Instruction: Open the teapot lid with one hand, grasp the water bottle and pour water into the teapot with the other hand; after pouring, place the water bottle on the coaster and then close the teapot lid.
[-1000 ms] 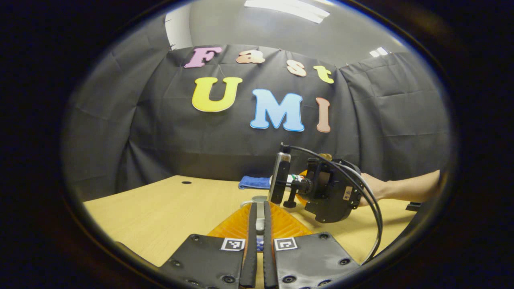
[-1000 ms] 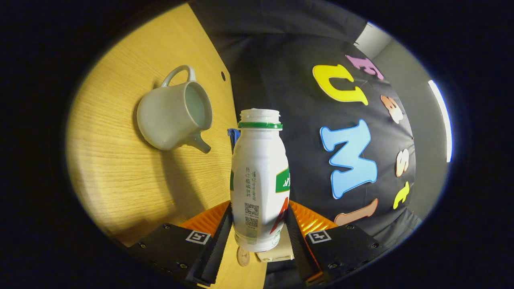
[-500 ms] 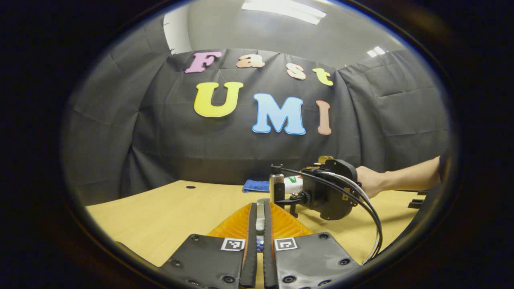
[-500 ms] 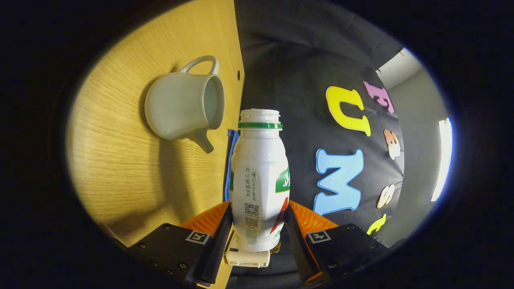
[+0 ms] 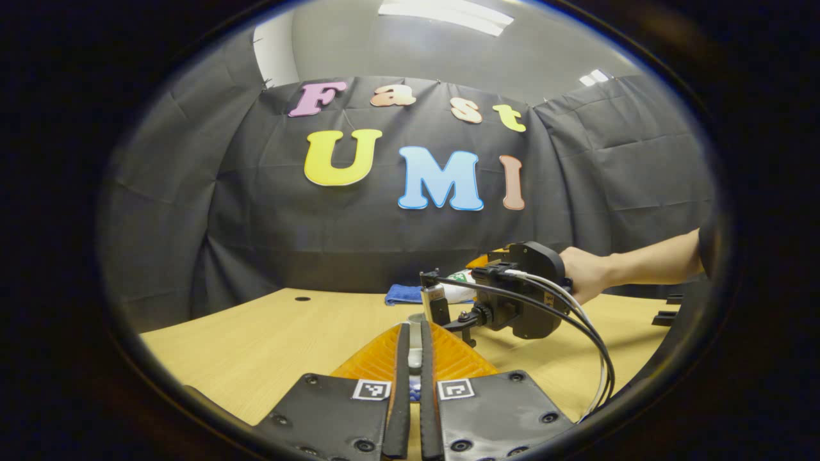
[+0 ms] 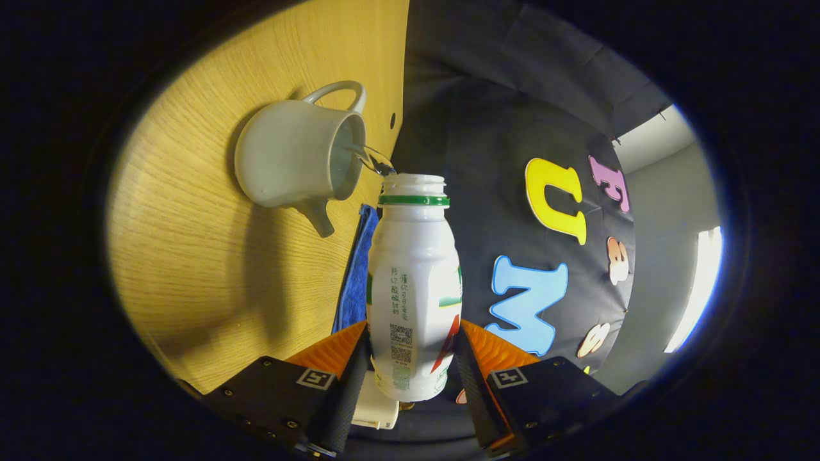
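- right gripper (image 6: 410,358), right gripper view: both fingers press the lower sides of a white water bottle (image 6: 413,288) w/ a green neck ring, cap off.
- bottle is tipped on its side over the wooden table (image 6: 211,269), its open mouth next to the rim of the white teapot (image 6: 291,157).
- a thin clear stream of water (image 6: 371,160) runs from the bottle mouth into the pot's open top — no lid on it.
- teapot stands on the table, handle on the far side, spout pointing toward a blue cloth (image 6: 355,275) that lies near the table's back edge.
- left gripper (image 5: 413,384), left gripper view: jaws nearly closed around a small pale object (image 5: 415,352), prob. the teapot lid, though too little of it shows to be sure.
- same view, farther off: the right gripper (image 5: 519,298) held by a hand (image 5: 586,275) & bare forearm, cables trailing from it, above the table.
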